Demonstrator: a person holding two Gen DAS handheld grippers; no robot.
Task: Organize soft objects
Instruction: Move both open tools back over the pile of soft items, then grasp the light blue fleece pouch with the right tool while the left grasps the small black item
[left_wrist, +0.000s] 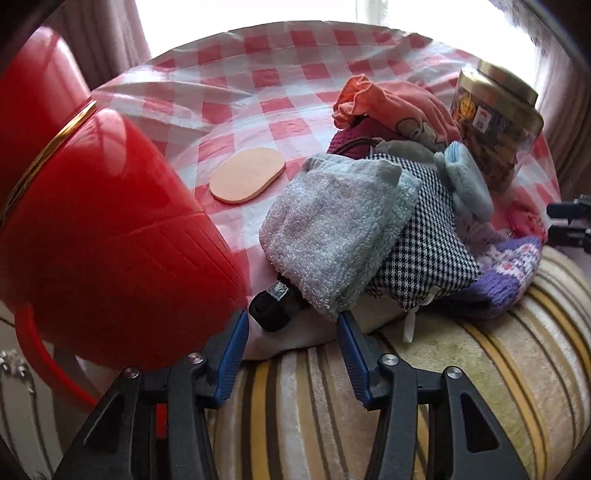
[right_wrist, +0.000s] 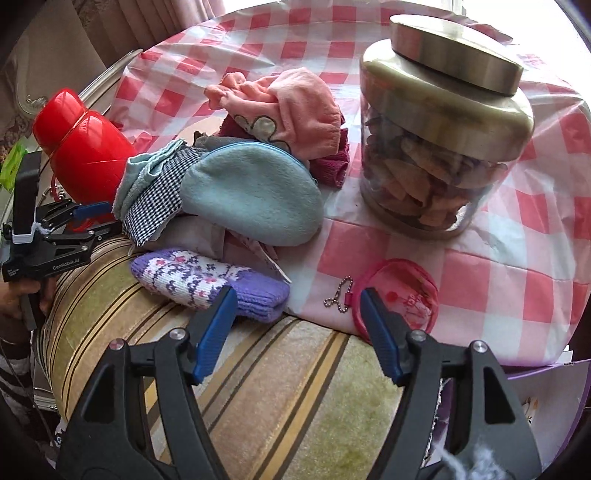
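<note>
A glossy red plastic container (left_wrist: 103, 236), a looped terry towel (left_wrist: 332, 236), a knitted mitten (right_wrist: 207, 280) and a glass jar (right_wrist: 436, 155) with brushed metal lid are shown.

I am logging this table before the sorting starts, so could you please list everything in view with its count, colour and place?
round fabric-covered table: one, red-and-white checked cloth, centre.
striped plush cover: one, beige with yellow and brown stripes, near edge.
glass jar with metal lid: one, clear and silver-gold, filled, right of pile.
red plastic container: one, red, left of pile.
oval foam pad: one, peach, lying apart on the cloth.
fluffy terry cloth: one, pale blue, pile front.
houndstooth fabric: one, black-and-white, under the terry.
fleece zip pouch: one, light blue, pile middle.
knitted mitten: one, purple and white, near edge.
pink cloth: one, pile back.
round coin purse: one, pink, with ball chain.
left gripper: fingers open.
right gripper: fingers open.
</note>
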